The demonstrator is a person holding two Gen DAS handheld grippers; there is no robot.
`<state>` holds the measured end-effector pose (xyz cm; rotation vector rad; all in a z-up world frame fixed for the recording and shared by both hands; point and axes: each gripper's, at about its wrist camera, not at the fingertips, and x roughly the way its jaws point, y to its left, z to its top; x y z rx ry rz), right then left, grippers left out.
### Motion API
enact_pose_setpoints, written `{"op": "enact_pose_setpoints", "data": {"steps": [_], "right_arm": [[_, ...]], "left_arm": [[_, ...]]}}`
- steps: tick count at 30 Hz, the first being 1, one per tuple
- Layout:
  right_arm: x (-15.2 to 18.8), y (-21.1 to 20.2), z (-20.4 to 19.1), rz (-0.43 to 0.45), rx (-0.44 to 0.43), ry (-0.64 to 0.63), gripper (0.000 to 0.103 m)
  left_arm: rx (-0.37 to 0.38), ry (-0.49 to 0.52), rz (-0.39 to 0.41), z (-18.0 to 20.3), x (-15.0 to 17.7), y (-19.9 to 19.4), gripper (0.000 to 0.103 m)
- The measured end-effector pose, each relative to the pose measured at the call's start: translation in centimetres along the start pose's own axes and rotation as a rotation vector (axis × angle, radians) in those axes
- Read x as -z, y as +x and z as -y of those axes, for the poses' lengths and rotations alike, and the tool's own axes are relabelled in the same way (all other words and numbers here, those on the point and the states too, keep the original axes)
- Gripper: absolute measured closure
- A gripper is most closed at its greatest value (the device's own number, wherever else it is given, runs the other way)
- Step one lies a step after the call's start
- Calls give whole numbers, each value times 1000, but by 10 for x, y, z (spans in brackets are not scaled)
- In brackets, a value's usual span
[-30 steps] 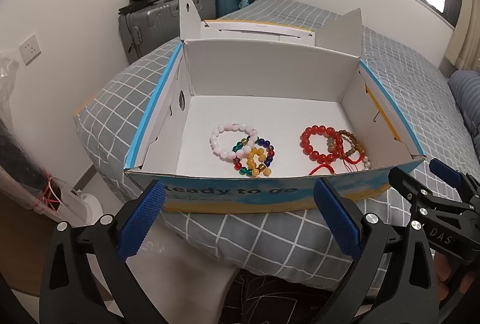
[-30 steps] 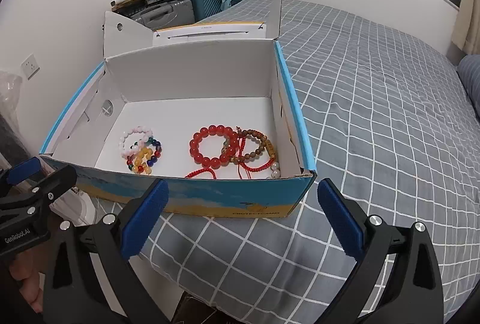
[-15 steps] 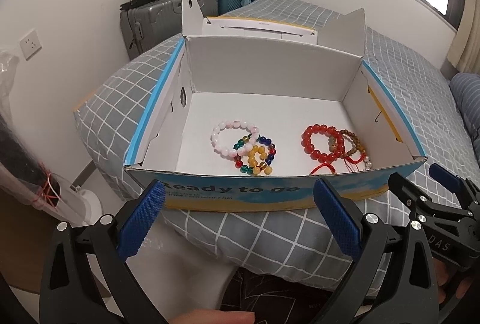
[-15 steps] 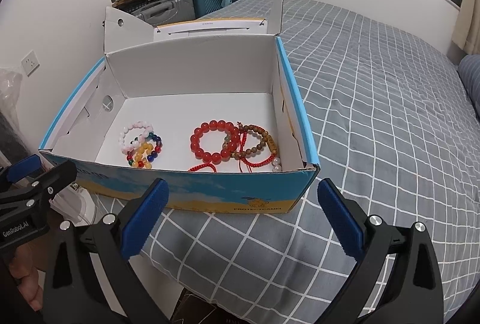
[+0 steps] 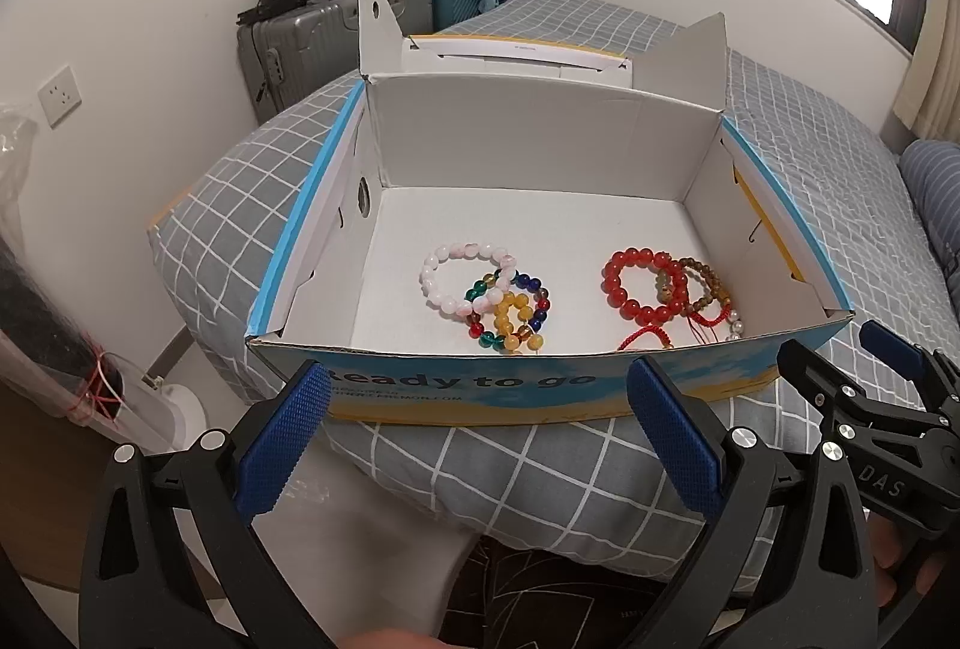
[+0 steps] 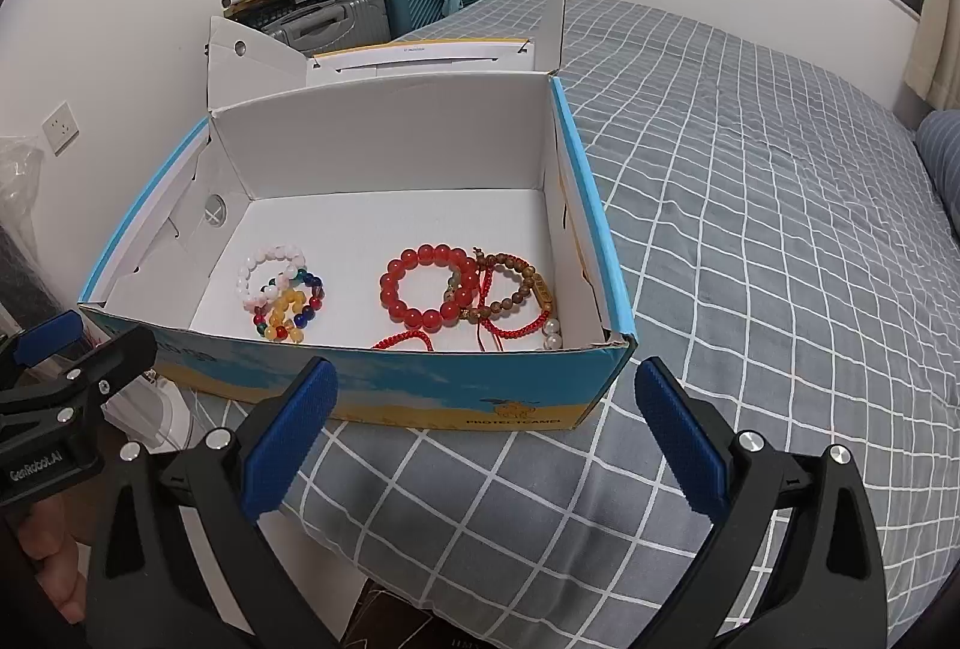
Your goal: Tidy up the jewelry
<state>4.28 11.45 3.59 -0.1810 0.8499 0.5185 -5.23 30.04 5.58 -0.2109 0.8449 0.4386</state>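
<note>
An open blue-and-yellow cardboard box (image 5: 456, 388) (image 6: 420, 397) sits on the corner of the bed. On its white floor lie a pale pink bead bracelet (image 5: 447, 283) (image 6: 264, 268), a multicoloured bead bracelet (image 5: 510, 316) (image 6: 291, 307), a big red bead bracelet (image 5: 639, 283) (image 6: 429, 283), a brown wooden bead bracelet (image 5: 705, 289) (image 6: 510, 283) and red cord. My left gripper (image 5: 477, 436) hangs open just in front of the box's near wall, nothing between its fingers. My right gripper (image 6: 486, 430) is also open and empty, before the box's near right corner.
The grey checked bed (image 6: 750, 205) spreads out to the right of the box. Suitcases (image 5: 336, 30) with clutter on top stand against the far wall. A plastic bag (image 5: 54, 349) and a white round object (image 5: 168, 409) sit on the floor at left.
Both grippers have crept slightly closer to the box and a little higher, so more of its floor shows. The bracelets have not moved and both grippers stay open.
</note>
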Motion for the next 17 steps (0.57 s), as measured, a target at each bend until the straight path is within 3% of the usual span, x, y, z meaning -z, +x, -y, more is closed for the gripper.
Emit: {"op": "enact_pose_setpoints", "data": {"steps": [17], "right_arm": [[-2, 0, 1, -3, -1, -2, 7]], "left_arm": [[19, 13, -2, 2, -2, 1, 6]]}}
